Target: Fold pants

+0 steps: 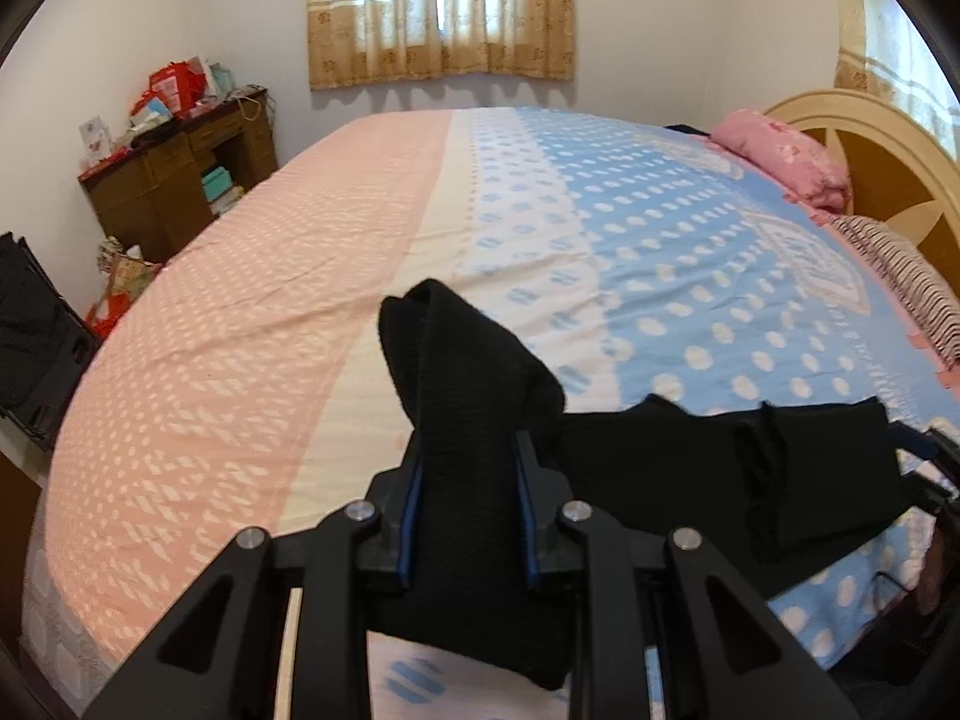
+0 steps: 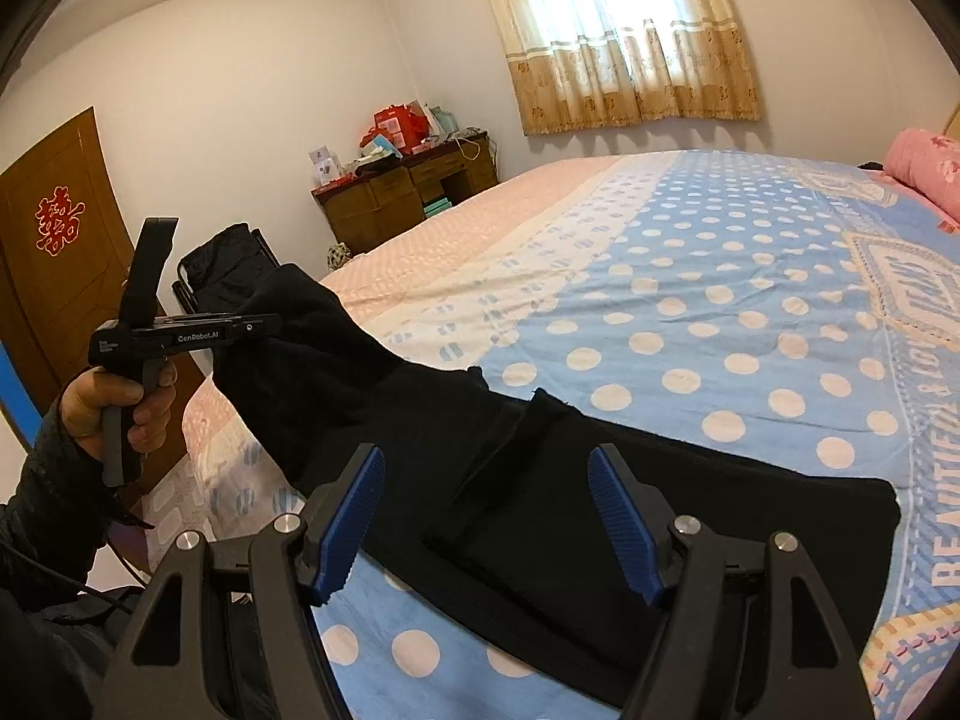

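One large bed [image 1: 372, 252] fills both views, covered by a single spread in three bands: pink with white dashes, a cream strip, and blue with white dots. One pair of black pants [image 2: 540, 480] lies near the bed's near edge on the blue band. In the right wrist view most of the cloth rests flat from 6 o'clock to 4 o'clock, and one end rises off the bed toward 9 o'clock.

Two windows with beige patterned curtains [image 1: 441, 12] show in the left wrist view, one at 12 o'clock and one at 2 o'clock. One brown wooden desk [image 1: 174, 186], cluttered on top, stands at 10 o'clock. One brown door [image 2: 60, 258] with a red emblem is at 9 o'clock in the right wrist view. One wooden headboard [image 1: 888, 180] sits at 3 o'clock in the left wrist view, with one pink pillow [image 1: 786, 156] just beside it.

The left gripper [image 1: 465, 516] is clamped on the lifted end of the pants; black cloth fills the gap between its two blue-edged fingers. In the right wrist view one hand [image 2: 114, 408] holds that gripper's handle.

The right gripper [image 2: 486, 516] has its two blue ribbed pads spread wide, hovering over the flat part of the pants and holding nothing.
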A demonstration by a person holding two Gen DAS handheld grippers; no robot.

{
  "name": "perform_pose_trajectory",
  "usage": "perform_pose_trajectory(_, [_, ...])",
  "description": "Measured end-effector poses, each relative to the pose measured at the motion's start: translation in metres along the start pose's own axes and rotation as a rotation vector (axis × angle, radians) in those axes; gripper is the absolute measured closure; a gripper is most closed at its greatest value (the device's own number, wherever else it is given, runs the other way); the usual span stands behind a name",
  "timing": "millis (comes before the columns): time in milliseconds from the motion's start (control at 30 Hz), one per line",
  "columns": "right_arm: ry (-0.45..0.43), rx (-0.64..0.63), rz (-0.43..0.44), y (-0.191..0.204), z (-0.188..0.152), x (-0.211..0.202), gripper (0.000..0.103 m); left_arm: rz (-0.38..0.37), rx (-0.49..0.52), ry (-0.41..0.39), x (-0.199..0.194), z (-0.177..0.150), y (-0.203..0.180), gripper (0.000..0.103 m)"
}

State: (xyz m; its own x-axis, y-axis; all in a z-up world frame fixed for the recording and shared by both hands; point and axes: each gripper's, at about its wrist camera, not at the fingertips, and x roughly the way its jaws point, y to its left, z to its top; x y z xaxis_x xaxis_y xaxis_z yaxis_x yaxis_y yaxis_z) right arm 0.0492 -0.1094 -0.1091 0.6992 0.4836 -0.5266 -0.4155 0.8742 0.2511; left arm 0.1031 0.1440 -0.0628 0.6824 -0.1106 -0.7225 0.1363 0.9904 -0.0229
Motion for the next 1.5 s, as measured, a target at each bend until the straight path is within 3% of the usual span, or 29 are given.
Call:
perform_pose_trajectory(267, [-0.015,0.024,-0.05,-0.01,0.005,-0.014,0.031,-0.164,0.027,-0.003,-0.017,0.018,-0.048,0.077])
perform_pose_trajectory(533, [-0.026,0.04,-0.111,-0.032,-0.003,-0.037,0.031,-0.268,0.09,0.022,-0.015,0.036,-0.103,0.077])
perform_pose_trajectory(933, [-0.058,0.176,-0.23,-0.094,-0.025,-0.068,0.031,-0.405,0.176,0.089,-0.005,0.053,-0.201,0.077])
perform_pose_trajectory(1233, [-0.094,0.35,-0.312,-0.15,-0.039,-0.086,0.031,-0.446,0.271,0.192,0.028,0.036,-0.276,0.077])
perform_pose_trajectory(1500, [-0.1,0.389,-0.324,-0.164,-0.042,-0.088,0.031,-0.434,0.35,0.276,0.057,0.006,-0.32,0.077])
